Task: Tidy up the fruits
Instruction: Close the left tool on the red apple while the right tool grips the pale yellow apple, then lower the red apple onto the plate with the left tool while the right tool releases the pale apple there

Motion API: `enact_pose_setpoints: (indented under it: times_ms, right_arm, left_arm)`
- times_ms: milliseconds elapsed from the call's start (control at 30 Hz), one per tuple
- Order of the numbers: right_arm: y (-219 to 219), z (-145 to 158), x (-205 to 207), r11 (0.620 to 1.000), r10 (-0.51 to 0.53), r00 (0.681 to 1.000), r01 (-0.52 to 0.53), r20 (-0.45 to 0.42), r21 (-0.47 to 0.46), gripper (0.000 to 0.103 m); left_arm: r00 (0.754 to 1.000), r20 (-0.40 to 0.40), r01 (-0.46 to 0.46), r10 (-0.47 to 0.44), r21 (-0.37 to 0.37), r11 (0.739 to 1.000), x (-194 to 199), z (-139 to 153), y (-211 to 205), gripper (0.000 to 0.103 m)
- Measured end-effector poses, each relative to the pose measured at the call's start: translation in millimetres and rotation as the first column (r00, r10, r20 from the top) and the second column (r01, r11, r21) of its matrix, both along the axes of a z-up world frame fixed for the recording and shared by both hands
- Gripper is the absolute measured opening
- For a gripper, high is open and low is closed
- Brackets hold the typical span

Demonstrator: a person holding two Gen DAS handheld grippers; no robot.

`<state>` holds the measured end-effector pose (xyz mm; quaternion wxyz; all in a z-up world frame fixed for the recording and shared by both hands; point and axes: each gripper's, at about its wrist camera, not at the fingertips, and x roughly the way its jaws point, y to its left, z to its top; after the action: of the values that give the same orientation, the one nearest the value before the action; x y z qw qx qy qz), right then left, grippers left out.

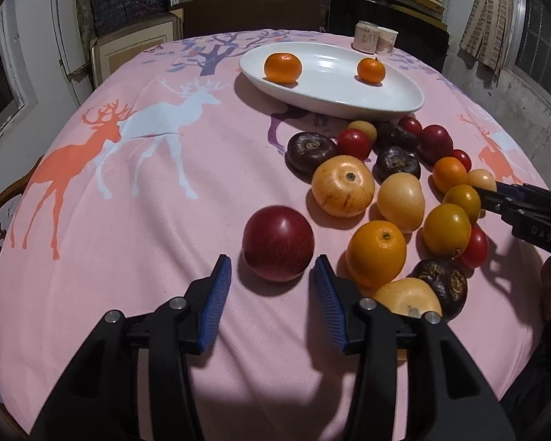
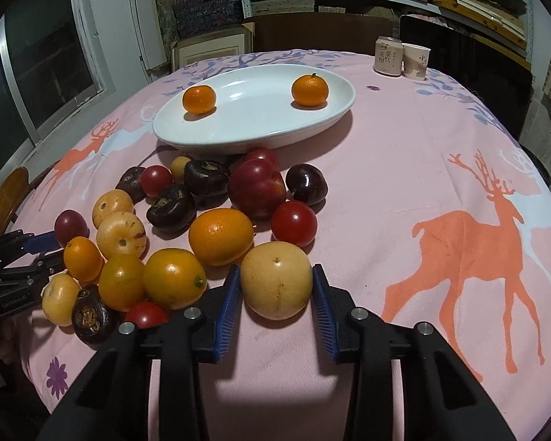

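- Jaws of the right gripper [image 2: 275, 286] stand on either side of a pale yellow fruit [image 2: 276, 279]; both blue pads look pressed to its flanks, so I read this as a grip on it, with the fruit resting on the cloth.
- Jaws of the left gripper [image 1: 273, 275] stand apart with nothing pressed between them; a dark red plum [image 1: 278, 242] sits just ahead of the tips, in line with the gap, touching neither pad.
- Fruit to the left of the right jaws: a yellow-orange citrus [image 2: 174, 278] lies just beside the left pad, and a large orange [image 2: 221, 236] sits just beyond the held fruit.
- Fruit to the right of the left jaws: an orange [image 1: 376, 252] lies just beside the right pad, with the mixed heap of yellow, red and dark fruits beyond it.
- Farther ahead of both pairs of jaws, a white oval plate [image 2: 312, 125] holds two mandarins, set well apart, and much bare space.
- Step in hand, as I judge it: picking, with most fruit unsorted on the pink deer-print tablecloth [image 1: 147, 239].
- Next move, right: lift straight up to avoid nudging the neighbours, then carry to the plate.
- Next move, left: ease forward around the plum, then close.
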<state>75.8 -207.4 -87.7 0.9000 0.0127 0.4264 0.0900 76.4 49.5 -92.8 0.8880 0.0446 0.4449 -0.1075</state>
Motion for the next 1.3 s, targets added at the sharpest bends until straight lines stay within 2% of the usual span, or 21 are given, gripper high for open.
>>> enact_pose_setpoints:
  times_ms: [133,233,300,500,733,1000,1133,1300]
  right_arm:
    - [-2.1,-0.1,0.4,1.000,0.001,1.000,-0.001,0.001,0.014,0.039]
    - [-2.2,0.1,-0.4,1.000,0.002,1.000,-0.002,0.002,0.018,0.039]
    - [-3.0,0.2,0.2,1.000,0.001,1.000,-0.001,0.002,0.023,0.039]
    - [-6.0,2.5,-2.8,0.999,0.008,1.000,-0.009,0.024,0.051,0.039]
    - [-7.8,5.6,-7.9,0.998,0.008,0.999,-0.011,0.048,0.063,0.039]
    - [-13.9,9.8,-7.9,0.994,0.003,0.999,-0.007,0.043,0.111,0.039]
    - [-16.3,25.4,1.8,0.992,0.011,0.999,-0.017,0.048,0.128,0.039]
    - [-17.1,67.0,37.9,0.991,0.017,0.996,-0.029,0.091,0.127,0.039]
  left_arm:
    - [1.000,-0.005,-0.010,0.010,-0.037,0.999,6.5,3.3,3.3,0.047]
    - [1.000,-0.011,-0.006,0.006,-0.037,0.999,10.2,1.8,1.0,0.046]
    - [1.000,-0.007,0.011,-0.011,-0.049,0.999,9.0,0.7,-1.2,0.037]
    - [1.000,-0.005,-0.004,0.003,-0.093,0.996,5.0,6.3,4.4,0.037]
    - [0.999,0.040,0.017,-0.013,-0.107,0.994,-8.0,23.7,2.8,0.037]
    - [0.999,0.035,0.016,-0.011,-0.131,0.991,-5.8,28.3,5.5,0.037]
    - [0.999,0.039,0.032,-0.027,-0.132,0.991,6.4,38.1,1.8,0.037]
    - [0.996,0.065,0.069,-0.061,-0.124,0.990,42.2,62.1,-16.6,0.037]
